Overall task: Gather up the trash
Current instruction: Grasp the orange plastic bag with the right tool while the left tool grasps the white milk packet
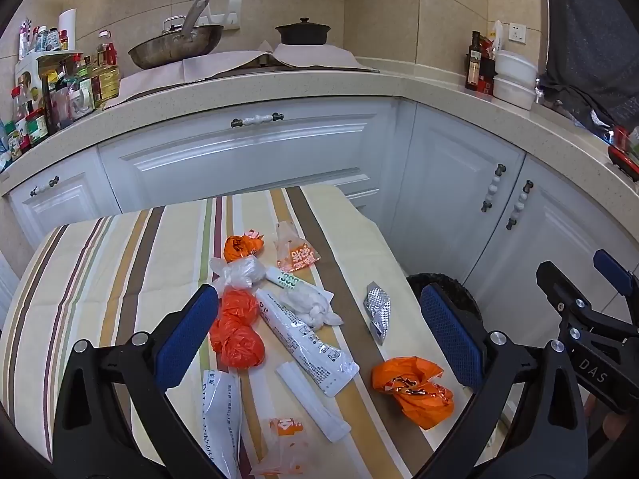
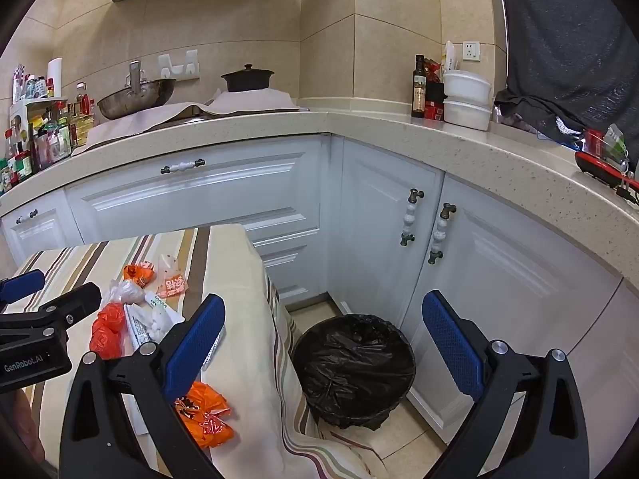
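A: Trash covers the striped table (image 1: 100,263): orange bags (image 1: 235,327), a long white wrapper (image 1: 303,343), a foil blister pack (image 1: 378,308), a knotted white bag (image 1: 307,305), and a crumpled orange bag (image 1: 413,393) at the right edge. Nothing is picked up yet.

B: The grippers?

A: The left gripper (image 1: 319,335) hangs over the pile with its jaws spread wide and nothing between them. The right gripper (image 2: 323,353) is likewise released and empty, hovering over the table's edge, above the bin (image 2: 355,367).

B: What goes first, you think?

A: Probably the crumpled orange bag, as it lies nearest the bin. Come straight down, pinch its bulk rather than a loose flap, and lift clear of the cloth so the cloth isn't dragged along.

B: And the bin?

A: It stands on the floor just beside the table, lined with a black bag. I see only the liner inside; whether anything lies in it, I cannot tell.
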`<state>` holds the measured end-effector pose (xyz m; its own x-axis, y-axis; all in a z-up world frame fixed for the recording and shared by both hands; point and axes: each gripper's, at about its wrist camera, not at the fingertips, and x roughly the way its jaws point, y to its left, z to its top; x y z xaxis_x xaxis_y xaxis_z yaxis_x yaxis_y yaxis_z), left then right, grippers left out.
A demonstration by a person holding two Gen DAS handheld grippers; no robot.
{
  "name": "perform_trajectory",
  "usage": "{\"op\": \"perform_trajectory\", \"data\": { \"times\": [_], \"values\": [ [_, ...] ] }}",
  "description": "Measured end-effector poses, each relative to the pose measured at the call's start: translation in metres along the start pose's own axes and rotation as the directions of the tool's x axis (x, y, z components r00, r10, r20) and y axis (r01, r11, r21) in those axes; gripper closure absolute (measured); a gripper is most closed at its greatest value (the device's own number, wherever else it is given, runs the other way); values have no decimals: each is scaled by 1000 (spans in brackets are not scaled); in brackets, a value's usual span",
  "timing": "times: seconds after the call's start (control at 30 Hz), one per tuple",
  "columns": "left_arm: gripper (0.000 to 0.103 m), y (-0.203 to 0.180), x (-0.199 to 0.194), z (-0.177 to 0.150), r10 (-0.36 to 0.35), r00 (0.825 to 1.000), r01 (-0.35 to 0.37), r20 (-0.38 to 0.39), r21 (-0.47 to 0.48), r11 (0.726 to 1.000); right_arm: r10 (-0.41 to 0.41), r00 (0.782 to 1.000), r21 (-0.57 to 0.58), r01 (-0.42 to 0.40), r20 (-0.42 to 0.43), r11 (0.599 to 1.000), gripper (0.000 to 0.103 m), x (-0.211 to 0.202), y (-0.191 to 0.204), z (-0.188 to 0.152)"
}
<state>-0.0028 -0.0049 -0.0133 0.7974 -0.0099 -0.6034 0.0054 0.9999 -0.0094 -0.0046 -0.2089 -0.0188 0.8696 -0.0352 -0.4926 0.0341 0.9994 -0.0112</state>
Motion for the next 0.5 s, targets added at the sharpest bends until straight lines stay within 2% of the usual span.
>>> {"op": "perform_trajectory", "data": {
  "times": [0.2, 0.37, 0.5],
  "values": [
    [4, 17, 5, -7, 7, 1000, -7, -15, -8, 1000, 39, 999, 3, -39, -12, 999, 7, 0, 6, -8],
    [4, 44, 9, -19, 27, 998, -29, -55, -39, 999, 119, 992, -15, -120, -51, 993, 7, 13, 23, -31],
    [4, 67, 9, -38, 68, 994, -74, -87, -64, 995, 186, 977, -48, -192, -103, 980, 7, 20, 47, -45]
  ]
}}
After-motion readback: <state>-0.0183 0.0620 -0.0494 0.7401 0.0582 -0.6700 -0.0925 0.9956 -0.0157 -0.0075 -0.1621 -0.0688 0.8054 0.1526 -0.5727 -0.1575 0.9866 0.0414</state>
